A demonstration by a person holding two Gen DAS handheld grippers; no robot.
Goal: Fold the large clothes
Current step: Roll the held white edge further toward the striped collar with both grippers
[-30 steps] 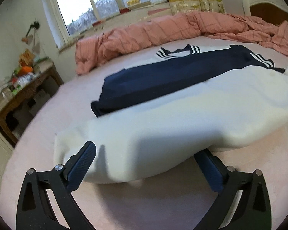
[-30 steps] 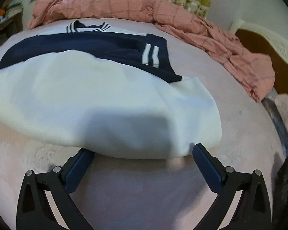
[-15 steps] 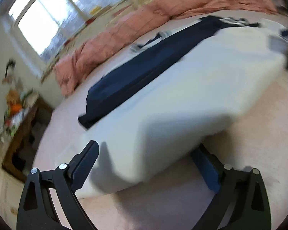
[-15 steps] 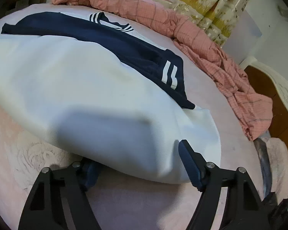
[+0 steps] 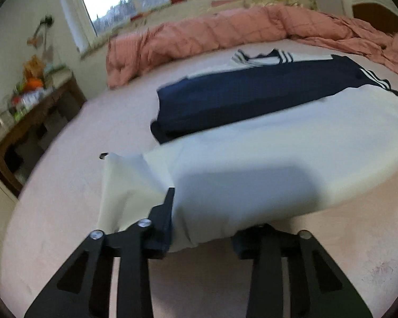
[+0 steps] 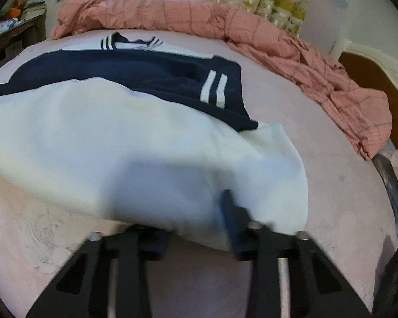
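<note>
The navy-and-white sweater [image 5: 252,143] lies mid-bed, its white hem at the mattress's near edge. The left gripper [image 5: 201,225] pinches the hem's left corner; the right gripper [image 6: 196,228] bites its right end. Risk: thin, uneven bites may slip on lifting, skewing the fold toward the pink quilt [image 6: 252,31].

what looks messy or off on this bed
The pink quilt lies bunched along the bed's far edge. The white and navy garment is half folded, its near left corner rumpled beside the left tongs.
</note>
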